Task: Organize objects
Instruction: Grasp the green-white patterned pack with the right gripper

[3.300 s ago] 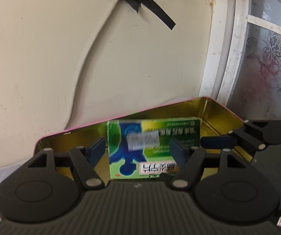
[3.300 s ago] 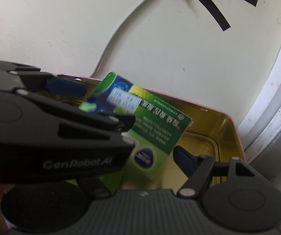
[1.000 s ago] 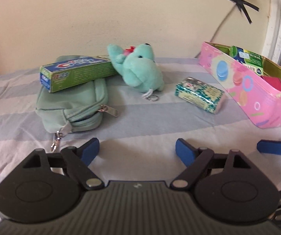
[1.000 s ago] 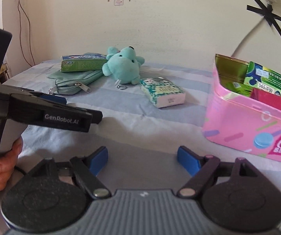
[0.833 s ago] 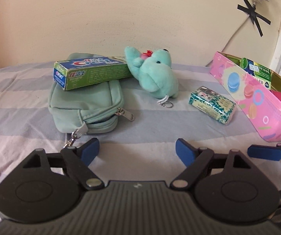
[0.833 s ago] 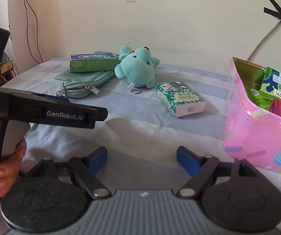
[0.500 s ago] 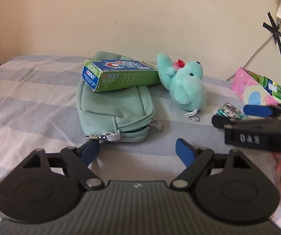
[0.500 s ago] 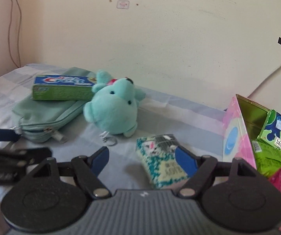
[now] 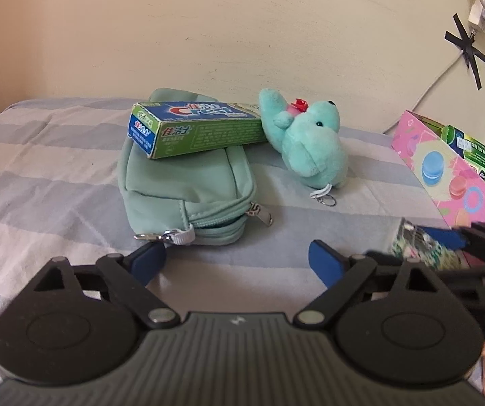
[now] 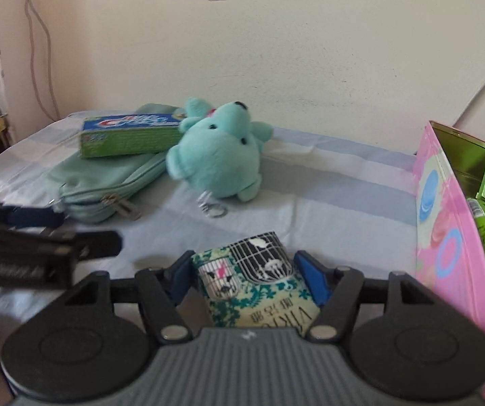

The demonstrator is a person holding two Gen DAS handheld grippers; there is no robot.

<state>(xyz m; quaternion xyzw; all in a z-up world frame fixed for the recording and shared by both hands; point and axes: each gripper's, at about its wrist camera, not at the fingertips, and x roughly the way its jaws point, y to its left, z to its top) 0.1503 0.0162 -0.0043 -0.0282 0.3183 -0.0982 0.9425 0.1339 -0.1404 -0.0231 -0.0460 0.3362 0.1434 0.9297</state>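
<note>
My right gripper (image 10: 244,279) has its fingers on both sides of a green patterned tissue pack (image 10: 259,284) that lies on the striped bedsheet; the pack also shows in the left wrist view (image 9: 418,245). My left gripper (image 9: 237,260) is open and empty, just in front of a mint green zip pouch (image 9: 188,199). A Crest toothpaste box (image 9: 195,128) lies on the pouch. A teal plush toy (image 9: 310,145) with a key ring lies to its right. The pink biscuit tin (image 9: 452,176) stands at the right with green boxes inside.
The striped bedsheet (image 9: 39,176) covers the surface up to a cream wall. A black-taped cable and a power strip (image 9: 482,3) hang on the wall at the upper right. The tin (image 10: 445,209) stands just right of my right gripper.
My right gripper has moved forward and down and closed in around the tissue pack. My left gripper has moved nearer the mint pouch.
</note>
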